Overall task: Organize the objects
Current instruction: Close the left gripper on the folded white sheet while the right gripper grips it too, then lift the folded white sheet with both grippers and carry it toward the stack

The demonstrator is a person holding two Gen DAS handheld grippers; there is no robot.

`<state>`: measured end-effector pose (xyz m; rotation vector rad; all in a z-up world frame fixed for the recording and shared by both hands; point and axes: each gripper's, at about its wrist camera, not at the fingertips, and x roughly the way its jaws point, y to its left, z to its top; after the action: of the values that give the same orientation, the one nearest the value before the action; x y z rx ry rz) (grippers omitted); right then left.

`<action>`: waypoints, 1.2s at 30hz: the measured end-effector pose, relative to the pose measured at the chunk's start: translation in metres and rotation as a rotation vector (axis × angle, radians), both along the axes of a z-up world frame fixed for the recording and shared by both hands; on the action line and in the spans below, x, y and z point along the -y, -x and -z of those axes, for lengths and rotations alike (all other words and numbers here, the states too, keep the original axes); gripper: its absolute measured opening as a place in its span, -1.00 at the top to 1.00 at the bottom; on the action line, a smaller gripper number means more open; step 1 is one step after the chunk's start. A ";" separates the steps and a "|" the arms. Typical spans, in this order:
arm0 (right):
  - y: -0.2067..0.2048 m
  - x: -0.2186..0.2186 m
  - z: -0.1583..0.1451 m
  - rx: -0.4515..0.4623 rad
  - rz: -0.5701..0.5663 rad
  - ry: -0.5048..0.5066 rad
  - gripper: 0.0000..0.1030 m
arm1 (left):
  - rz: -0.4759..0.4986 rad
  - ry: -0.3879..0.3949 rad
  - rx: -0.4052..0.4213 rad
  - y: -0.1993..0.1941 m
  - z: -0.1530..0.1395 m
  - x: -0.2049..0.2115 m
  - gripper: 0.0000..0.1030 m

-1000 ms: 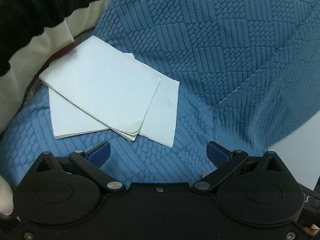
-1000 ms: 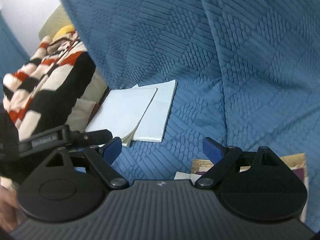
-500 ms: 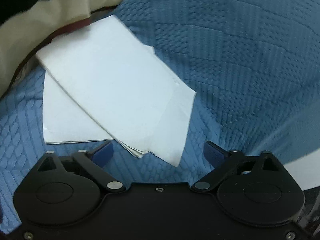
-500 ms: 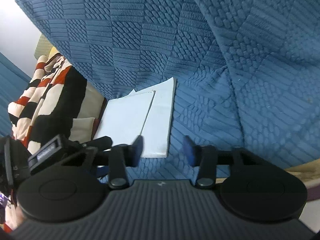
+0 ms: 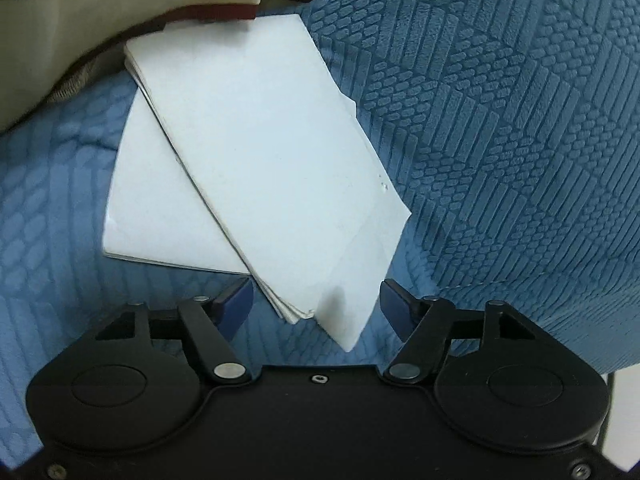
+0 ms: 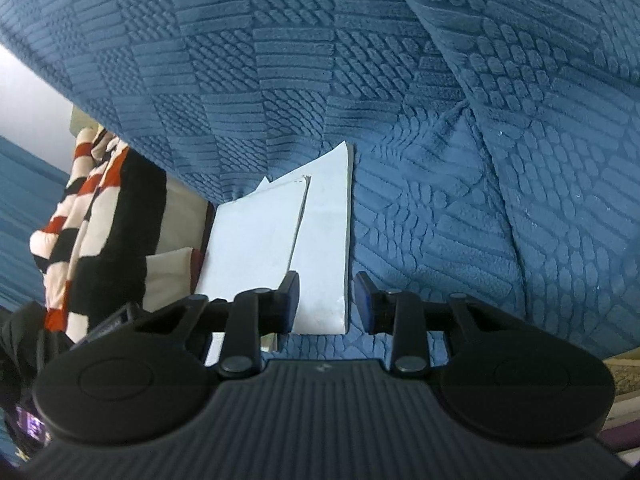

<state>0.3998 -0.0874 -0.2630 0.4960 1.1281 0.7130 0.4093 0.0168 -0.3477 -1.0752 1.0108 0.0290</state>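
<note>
A stack of white paper sheets (image 5: pixel 260 152) lies askew on a wider white sheet (image 5: pixel 152 216), both on the blue textured sofa cover (image 5: pixel 500 128). My left gripper (image 5: pixel 316 310) hovers at the stack's near corner, which pokes between its blue pads; the jaws are closing and the pads do not touch the paper. In the right wrist view the same papers (image 6: pixel 256 240) lie ahead. My right gripper (image 6: pixel 326 302) is over the near edge of the wider sheet (image 6: pixel 326 248). Its jaws are narrow and closing, with the pads clear of the paper.
A cream cushion with dark red piping (image 5: pixel 120 4) presses against the papers' far edge. A black, white and red striped blanket (image 6: pixel 92 216) lies left of them. The sofa back (image 6: pixel 320 60) rises behind. Stacked books (image 6: pixel 624 380) show at the lower right.
Both grippers have come down closer to the papers, which now fill more of each view. The left jaws have narrowed somewhat; the right jaws have narrowed a lot.
</note>
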 end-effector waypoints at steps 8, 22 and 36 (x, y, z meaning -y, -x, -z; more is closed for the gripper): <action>0.001 0.002 0.004 -0.062 0.015 -0.073 0.34 | -0.144 0.185 -0.024 -0.002 0.022 -0.011 0.05; 0.003 0.002 0.012 -0.132 0.051 -0.187 0.32 | -0.189 0.260 0.021 0.005 0.015 -0.013 0.82; 0.002 -0.014 0.018 -0.239 0.078 -0.330 0.21 | -0.087 0.409 0.099 0.006 0.005 -0.011 0.96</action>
<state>0.3978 -0.0739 -0.2808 0.9194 1.2104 0.7910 0.4031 0.0278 -0.3522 -1.4783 0.8998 -0.1658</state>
